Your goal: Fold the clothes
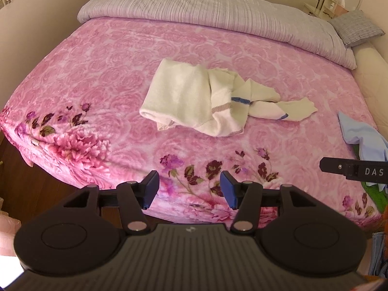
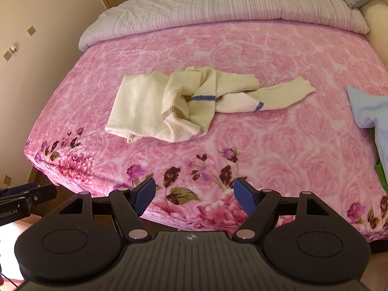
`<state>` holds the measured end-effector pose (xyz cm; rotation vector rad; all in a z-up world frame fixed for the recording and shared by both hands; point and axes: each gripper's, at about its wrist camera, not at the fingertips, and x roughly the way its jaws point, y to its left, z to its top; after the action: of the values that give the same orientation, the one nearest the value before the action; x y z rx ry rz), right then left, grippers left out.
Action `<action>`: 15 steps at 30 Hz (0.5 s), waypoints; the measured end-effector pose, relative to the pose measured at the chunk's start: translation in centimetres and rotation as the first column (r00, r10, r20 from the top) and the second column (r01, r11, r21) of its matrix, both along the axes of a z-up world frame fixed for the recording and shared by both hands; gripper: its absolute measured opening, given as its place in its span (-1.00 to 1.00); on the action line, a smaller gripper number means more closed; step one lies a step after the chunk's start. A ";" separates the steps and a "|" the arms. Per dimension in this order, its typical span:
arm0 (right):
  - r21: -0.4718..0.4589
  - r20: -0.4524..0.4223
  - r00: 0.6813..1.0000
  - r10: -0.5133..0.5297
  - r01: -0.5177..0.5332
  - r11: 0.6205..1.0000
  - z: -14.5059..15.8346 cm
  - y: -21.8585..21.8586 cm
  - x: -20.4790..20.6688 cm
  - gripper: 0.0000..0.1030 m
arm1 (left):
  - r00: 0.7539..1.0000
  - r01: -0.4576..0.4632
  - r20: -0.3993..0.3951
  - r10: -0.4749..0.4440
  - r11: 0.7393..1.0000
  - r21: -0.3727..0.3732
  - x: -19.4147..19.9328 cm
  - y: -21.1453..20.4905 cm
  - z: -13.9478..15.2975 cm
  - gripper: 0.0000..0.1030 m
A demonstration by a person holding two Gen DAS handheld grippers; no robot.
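Note:
A cream knitted sweater point(image 1: 194, 94) with blue and tan stripes lies crumpled in the middle of the pink floral bed point(image 1: 97, 72); it also shows in the right wrist view point(image 2: 169, 104), one sleeve stretched to the right. My left gripper point(image 1: 189, 189) is open and empty, above the bed's near edge, well short of the sweater. My right gripper point(image 2: 194, 194) is open and empty, also at the near edge. The right gripper's side shows at the left wrist view's right edge point(image 1: 351, 169).
A light blue garment point(image 1: 359, 133) over something green lies at the bed's right edge, also in the right wrist view point(image 2: 371, 114). A grey striped duvet point(image 1: 206, 7) and a pillow point(image 1: 356, 26) lie at the far end. A wall is on the left.

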<state>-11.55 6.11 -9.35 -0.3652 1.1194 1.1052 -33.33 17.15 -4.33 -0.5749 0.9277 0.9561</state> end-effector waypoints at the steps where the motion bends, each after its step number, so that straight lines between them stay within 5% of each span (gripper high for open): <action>1: -0.002 -0.001 1.000 0.001 -0.001 1.000 -0.1 0.1 0.0 0.46 | 1.000 -0.001 -0.001 0.001 1.000 -0.002 0.0 0.1 -0.1 -0.02; 15: -0.071 -0.037 0.998 -0.050 0.048 0.996 -2.9 3.7 2.7 0.46 | 1.000 0.001 -0.009 -0.002 0.998 -0.067 1.6 5.1 -2.7 0.15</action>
<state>-8.81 9.84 -12.30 -0.3706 1.1980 1.0357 -31.73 22.25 -7.02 -0.6265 0.9709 0.9296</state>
